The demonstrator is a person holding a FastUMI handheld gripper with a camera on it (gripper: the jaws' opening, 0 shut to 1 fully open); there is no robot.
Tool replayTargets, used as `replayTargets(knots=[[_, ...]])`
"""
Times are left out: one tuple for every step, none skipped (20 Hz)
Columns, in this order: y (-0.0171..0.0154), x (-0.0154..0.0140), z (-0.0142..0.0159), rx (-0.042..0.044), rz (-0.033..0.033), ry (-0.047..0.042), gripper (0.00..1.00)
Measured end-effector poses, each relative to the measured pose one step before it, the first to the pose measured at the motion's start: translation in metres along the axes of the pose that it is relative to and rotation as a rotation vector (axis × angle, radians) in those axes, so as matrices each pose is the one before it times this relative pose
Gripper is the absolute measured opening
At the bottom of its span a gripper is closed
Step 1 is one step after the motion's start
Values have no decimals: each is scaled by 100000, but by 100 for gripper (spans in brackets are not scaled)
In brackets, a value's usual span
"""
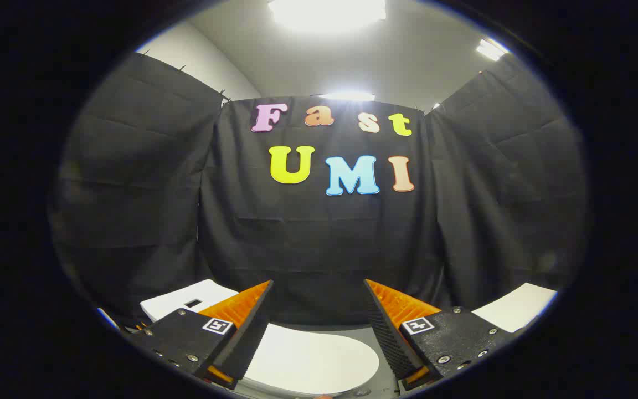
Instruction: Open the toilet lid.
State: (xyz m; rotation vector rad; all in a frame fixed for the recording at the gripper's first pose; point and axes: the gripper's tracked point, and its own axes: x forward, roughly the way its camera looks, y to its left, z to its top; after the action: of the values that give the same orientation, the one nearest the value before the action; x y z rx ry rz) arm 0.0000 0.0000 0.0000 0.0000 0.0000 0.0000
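Plainly, progress: the task is looking barely begun, since the toilet lid (313, 360) is lying flat and closed, with no gap showing under it.
Gripper: the gripper (318, 310) is hovering above the lid, its fingers standing wide apart and holding nothing.
Lid position: the white lid is sitting low between the two fingers and just beneath them, its rounded edge curving toward the right finger.
Contact: neither finger is appearing to touch the lid; whether they are close above it is hard to tell.
Surroundings: a white block (186, 302) is sitting beyond the left finger, and another white surface (518, 307) is showing beyond the right one; black cloth (319, 249) is hanging behind.
Remaining: by my judgement, everything is still ahead, namely reaching the lid's edge, catching it, and swinging it upright.
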Motion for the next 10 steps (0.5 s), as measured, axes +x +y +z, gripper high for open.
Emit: replayTargets(knots=[[-247, -68, 124, 378, -470, -109, 95], [-295, -125, 193, 531, -801, -201, 95], [-187, -110, 191, 646, -689, -287, 95], [-240, -272, 306, 542, -491, -468, 95], [-328, -141, 198, 378, -812, -451, 95], [-457, -133, 258, 258, -879, -439, 95], [-437, -146, 159, 125, -954, -551, 95], [-485, -82, 219, 138, -1077, -419, 95], [-431, -109, -13, 332, -1223, -351, 95], [-532, -48, 47, 556, -1033, -123, 95]])
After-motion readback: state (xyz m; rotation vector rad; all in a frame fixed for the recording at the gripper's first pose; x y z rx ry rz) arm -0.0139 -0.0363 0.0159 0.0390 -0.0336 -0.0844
